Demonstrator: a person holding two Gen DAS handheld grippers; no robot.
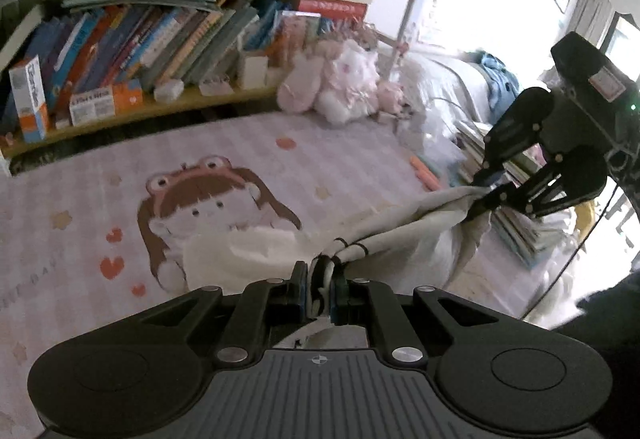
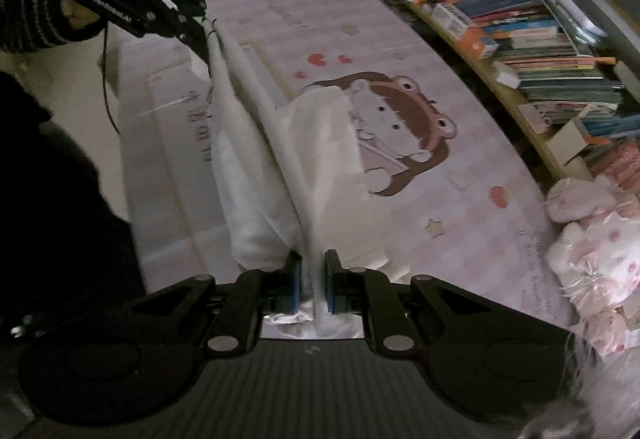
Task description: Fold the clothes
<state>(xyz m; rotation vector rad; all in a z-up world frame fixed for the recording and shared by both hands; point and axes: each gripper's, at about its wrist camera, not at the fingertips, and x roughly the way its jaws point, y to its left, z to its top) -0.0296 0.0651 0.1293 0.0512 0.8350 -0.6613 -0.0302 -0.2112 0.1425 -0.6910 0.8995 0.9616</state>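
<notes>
A white garment [image 1: 404,239] [image 2: 260,167] hangs stretched between my two grippers above a pink bed sheet printed with a cartoon girl [image 1: 208,199] [image 2: 400,119]. My left gripper [image 1: 322,291] is shut on one end of the garment's edge; it also shows at the upper left of the right wrist view [image 2: 206,35], held by a hand in a striped sleeve. My right gripper [image 2: 313,283] is shut on the other end, and shows at the right of the left wrist view [image 1: 486,195]. The cloth's lower part drapes onto the sheet.
A bookshelf [image 1: 132,39] [image 2: 520,23] full of books runs along the far side of the bed. Pink plush toys [image 1: 340,83] [image 2: 592,239] sit at the bed's end. A stack of books [image 1: 516,223] and bedding lie beyond it.
</notes>
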